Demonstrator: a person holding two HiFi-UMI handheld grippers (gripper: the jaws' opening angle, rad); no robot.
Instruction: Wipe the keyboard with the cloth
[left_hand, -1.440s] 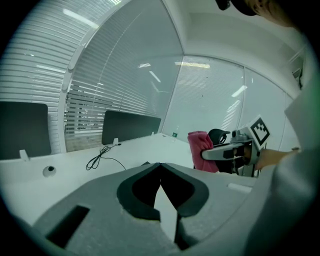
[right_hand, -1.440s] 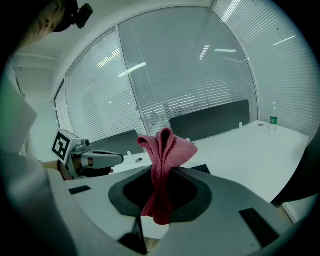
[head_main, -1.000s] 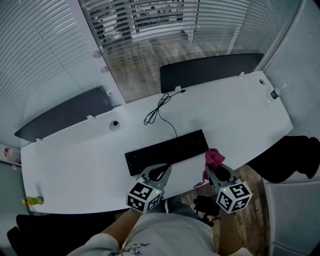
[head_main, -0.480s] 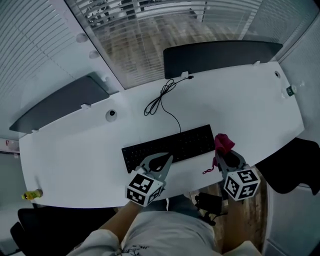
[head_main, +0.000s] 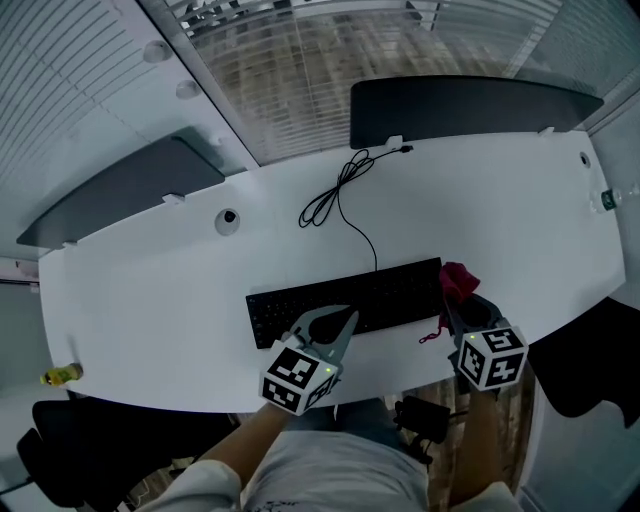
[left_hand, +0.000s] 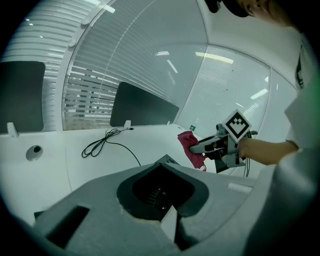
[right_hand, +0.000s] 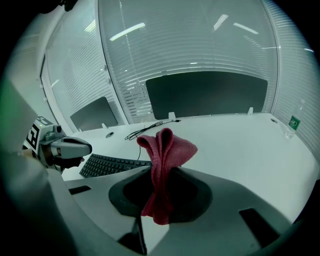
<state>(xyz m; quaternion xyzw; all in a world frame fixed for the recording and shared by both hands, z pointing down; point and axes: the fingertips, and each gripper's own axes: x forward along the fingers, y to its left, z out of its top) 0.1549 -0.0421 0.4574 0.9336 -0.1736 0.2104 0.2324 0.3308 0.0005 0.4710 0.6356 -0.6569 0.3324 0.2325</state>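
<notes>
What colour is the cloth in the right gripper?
The cloth is magenta-red; right gripper view shows it best.

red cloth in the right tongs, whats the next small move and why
Probably swing the right tongs left and down so the crumpled red cloth meets the flat black keyboard: the cloth is clamped but sits just past the keyboard's right end.
</notes>
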